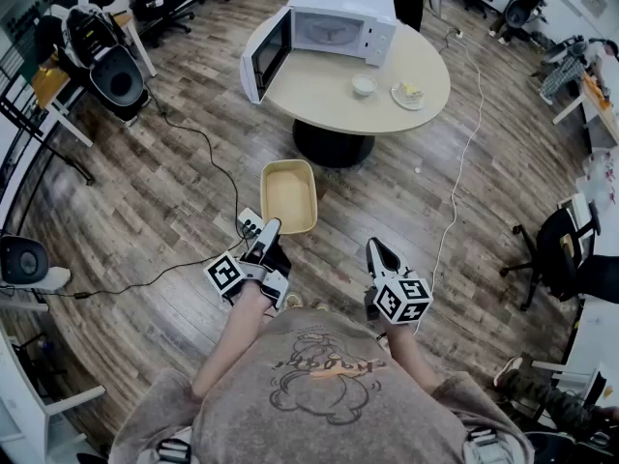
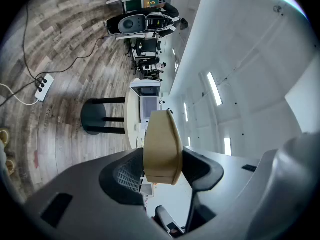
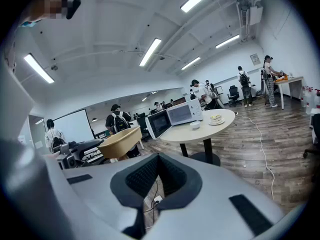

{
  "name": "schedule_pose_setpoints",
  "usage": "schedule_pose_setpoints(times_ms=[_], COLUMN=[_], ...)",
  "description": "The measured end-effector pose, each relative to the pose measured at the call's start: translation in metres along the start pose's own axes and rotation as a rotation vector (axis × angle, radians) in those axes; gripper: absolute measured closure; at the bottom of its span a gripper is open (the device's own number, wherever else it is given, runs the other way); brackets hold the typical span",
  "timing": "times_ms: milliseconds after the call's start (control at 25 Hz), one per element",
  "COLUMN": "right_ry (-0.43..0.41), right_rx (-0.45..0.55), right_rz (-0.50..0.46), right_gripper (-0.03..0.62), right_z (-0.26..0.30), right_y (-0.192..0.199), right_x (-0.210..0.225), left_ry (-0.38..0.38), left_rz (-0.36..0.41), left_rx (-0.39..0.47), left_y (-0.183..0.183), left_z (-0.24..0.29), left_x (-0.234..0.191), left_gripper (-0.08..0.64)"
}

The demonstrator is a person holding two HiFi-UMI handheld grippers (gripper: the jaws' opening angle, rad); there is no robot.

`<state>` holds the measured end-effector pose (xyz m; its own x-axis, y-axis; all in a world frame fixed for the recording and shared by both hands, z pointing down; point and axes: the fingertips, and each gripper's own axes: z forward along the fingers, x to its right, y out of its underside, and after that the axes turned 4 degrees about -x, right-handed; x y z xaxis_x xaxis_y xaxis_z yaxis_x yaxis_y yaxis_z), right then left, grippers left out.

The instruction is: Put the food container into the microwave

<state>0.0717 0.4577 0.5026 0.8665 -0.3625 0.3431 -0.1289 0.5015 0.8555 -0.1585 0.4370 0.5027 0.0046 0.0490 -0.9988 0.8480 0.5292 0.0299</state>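
Note:
A tan, empty food container (image 1: pixel 288 196) hangs over the wooden floor, held by its near rim with my left gripper (image 1: pixel 266 232) shut on it. In the left gripper view the container (image 2: pixel 162 146) sits pinched between the dark pads (image 2: pixel 127 176) of the left gripper (image 2: pixel 162 173). The white microwave (image 1: pixel 334 27) stands on the far side of the round table (image 1: pixel 319 90), its door (image 1: pixel 263 56) swung open to the left. My right gripper (image 1: pixel 377 251) hangs beside the container, shut and holding nothing. The right gripper view shows the right gripper (image 3: pixel 157 176), the container (image 3: pixel 120 141) and the microwave (image 3: pixel 182 114).
A small white bowl (image 1: pixel 364 85) and a plate with cake (image 1: pixel 408 95) sit on the table to the right of the microwave. A power strip (image 1: pixel 250 222) and cables lie on the floor below the container. Office chairs and desks line the room's edges.

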Motion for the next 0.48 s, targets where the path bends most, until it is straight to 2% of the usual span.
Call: schedule_pose_setpoints(times_ms=[480], right_ry=[0.013], right_rx=[-0.004], right_rz=[0.006], right_gripper=[0.591], right_z=[0.0027], right_y=[0.0029], right_x=[0.0037], left_ry=[0.003], left_rz=[-0.013], left_rx=[0.002], left_y=[0.0008], left_z=[-0.0002], left_x=[-0.0049], left_gripper=[0.319])
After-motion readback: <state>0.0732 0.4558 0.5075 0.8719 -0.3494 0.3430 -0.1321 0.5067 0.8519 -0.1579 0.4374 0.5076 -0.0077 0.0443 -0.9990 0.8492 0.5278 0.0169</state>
